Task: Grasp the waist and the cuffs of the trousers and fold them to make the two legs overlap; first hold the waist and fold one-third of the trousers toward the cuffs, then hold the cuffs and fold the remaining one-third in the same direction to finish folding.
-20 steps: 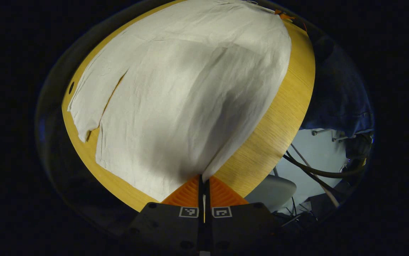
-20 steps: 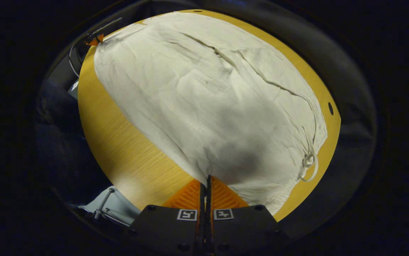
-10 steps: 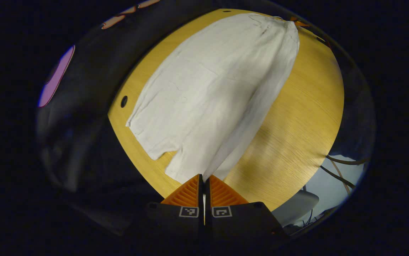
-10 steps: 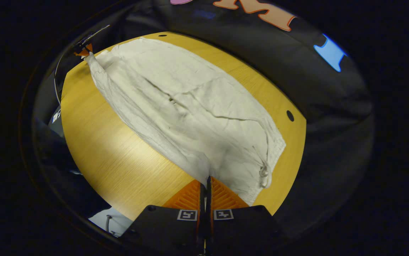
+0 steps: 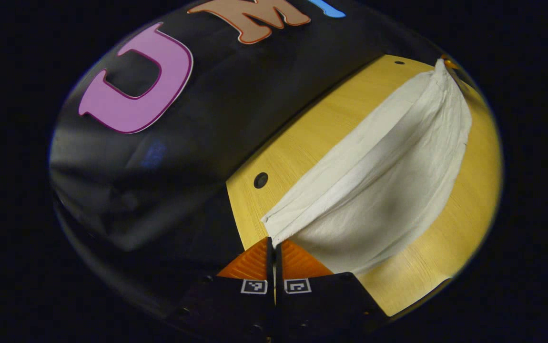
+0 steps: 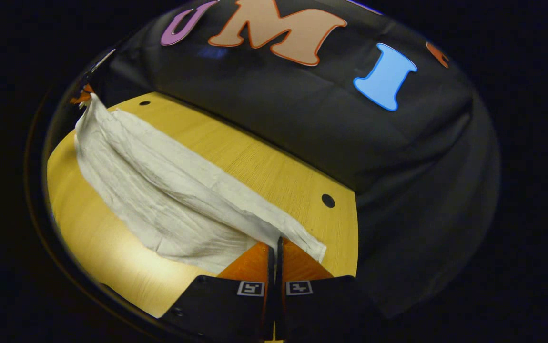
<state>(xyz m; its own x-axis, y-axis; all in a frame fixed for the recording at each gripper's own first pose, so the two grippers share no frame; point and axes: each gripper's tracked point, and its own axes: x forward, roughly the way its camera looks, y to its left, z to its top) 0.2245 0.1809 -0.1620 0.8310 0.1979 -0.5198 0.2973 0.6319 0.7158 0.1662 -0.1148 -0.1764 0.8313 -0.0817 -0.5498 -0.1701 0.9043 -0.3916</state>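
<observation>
The left gripper (image 5: pixel 274 243) has its jaws pressed together on one end of the white trousers (image 5: pixel 374 190), and the cloth runs straight ahead from the jaws toward the far end, where the other gripper pinches it. The right gripper (image 6: pixel 278 243) likewise has its jaws closed on the cloth at its own end, with the trousers (image 6: pixel 159 190) stretching ahead and off to the left of its jaws.

One end is the waist and the other the cuffs, though which gripper has which I cannot tell from here. Holding both ends at once keeps the lifted leg taut as one long strip, so it can be carried sideways over the other leg without bunching. The raised edge forms a crest along the length, and the lower layer lies flat on the wooden bench (image 5: pixel 312 138) just below and beside the jaws.

In my judgement this is the lengthwise fold that brings the two legs over each other, about midway, with the upper edge not yet laid down. The next move would need both ends lowered together so the edges line up; an uneven drop could leave the legs skewed.
</observation>
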